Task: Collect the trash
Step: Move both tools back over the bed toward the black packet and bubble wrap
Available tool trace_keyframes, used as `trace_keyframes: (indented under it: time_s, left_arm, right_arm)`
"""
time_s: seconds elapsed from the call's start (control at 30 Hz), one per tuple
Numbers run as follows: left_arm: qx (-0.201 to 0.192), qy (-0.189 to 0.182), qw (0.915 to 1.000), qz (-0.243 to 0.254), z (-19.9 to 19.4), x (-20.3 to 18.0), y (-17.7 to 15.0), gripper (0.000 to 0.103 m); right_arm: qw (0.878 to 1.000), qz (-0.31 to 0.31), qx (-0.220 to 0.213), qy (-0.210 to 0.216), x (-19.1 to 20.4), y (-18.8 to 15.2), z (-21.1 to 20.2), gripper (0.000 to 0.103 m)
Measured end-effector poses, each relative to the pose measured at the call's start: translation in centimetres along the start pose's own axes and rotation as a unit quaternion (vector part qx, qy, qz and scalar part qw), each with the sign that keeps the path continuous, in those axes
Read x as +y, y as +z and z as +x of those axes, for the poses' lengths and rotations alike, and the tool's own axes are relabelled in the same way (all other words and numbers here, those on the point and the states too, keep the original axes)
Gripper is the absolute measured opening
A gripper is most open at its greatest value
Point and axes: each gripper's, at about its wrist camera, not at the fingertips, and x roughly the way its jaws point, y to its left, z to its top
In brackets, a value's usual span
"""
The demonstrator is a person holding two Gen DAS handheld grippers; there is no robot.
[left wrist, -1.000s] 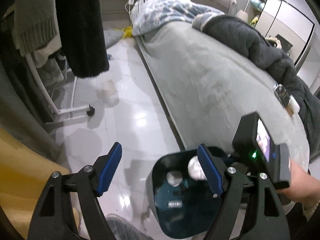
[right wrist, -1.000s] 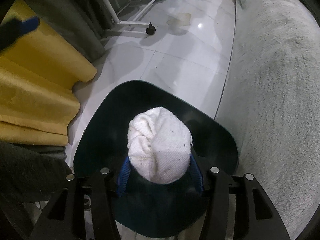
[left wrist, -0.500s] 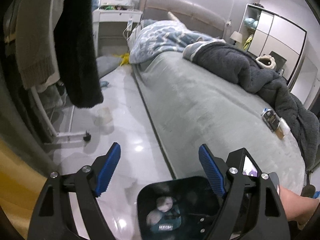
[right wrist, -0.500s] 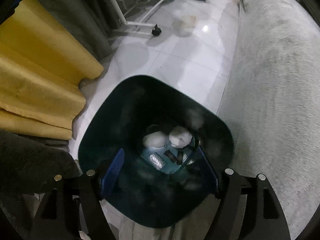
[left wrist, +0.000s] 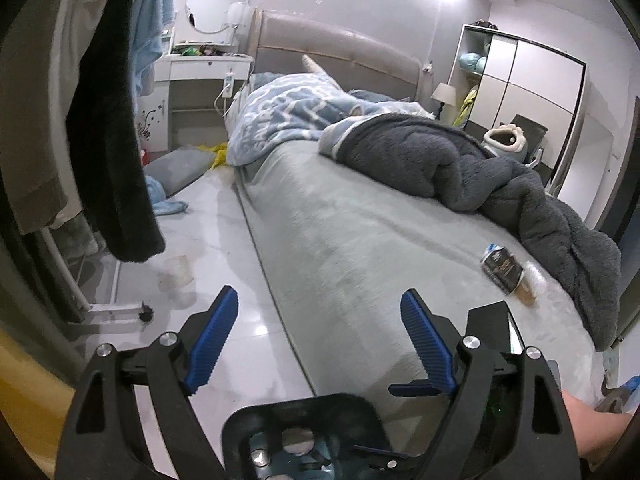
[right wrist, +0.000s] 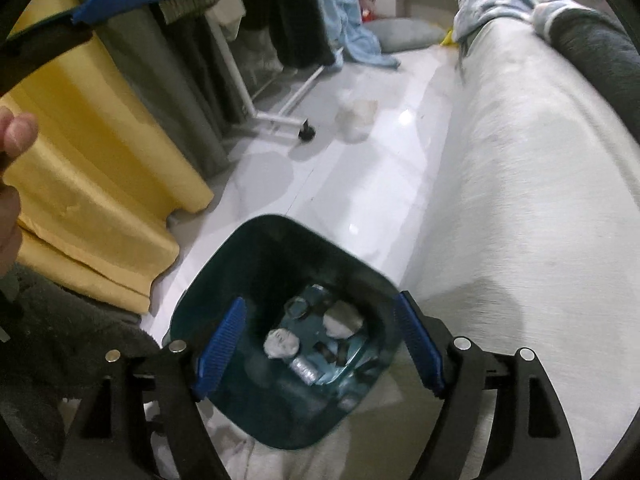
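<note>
Two pieces of trash, a dark wrapper (left wrist: 502, 267) and a cup (left wrist: 530, 286), lie on the bed (left wrist: 360, 240) at right of frame, long axes slanting toward lower right, nearer my empty right claw (right wrist: 320, 350); both claws are opening, the left claw (left wrist: 320, 336) holding nothing.

Dim indoor light with a cool grey cast. A bright ceiling glow at the top of the left view washes the wall (left wrist: 400, 8) pale. The glossy floor (right wrist: 360, 184) shows white glare spots. Both views are slightly blurred, with curved, dark fisheye edges.
</note>
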Motion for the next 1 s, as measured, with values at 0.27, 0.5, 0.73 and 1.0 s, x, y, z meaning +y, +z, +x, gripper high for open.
trace_keyframes:
  time_s: [0.27, 0.5, 0.73, 1.0]
  left_arm:
    - [-0.014, -0.015, 0.9996, 0.019, 0.6, -3.4, 0.7, 0.088]
    - [-0.013, -0.025, 0.9992, 0.028, 1.8, -5.9, 0.9, 0.088]
    - [-0.008, -0.031, 0.9989, 0.034, 2.8, -7.7, 0.9, 0.088]
    - [-0.013, -0.060, 0.9952, 0.076, 3.7, -10.8, 1.4, 0.089]
  right_arm:
    - [0.997, 0.021, -0.066, -0.024, -3.6, -1.8, -3.8, 0.078]
    - [0.990, 0.041, -0.122, -0.063, -6.6, -2.8, -7.4, 0.081]
    - [0.979, 0.074, -0.161, -0.097, -10.0, -4.1, -10.4, 0.082]
    - [0.959, 0.109, -0.211, -0.152, -14.0, -5.8, -14.9, 0.083]
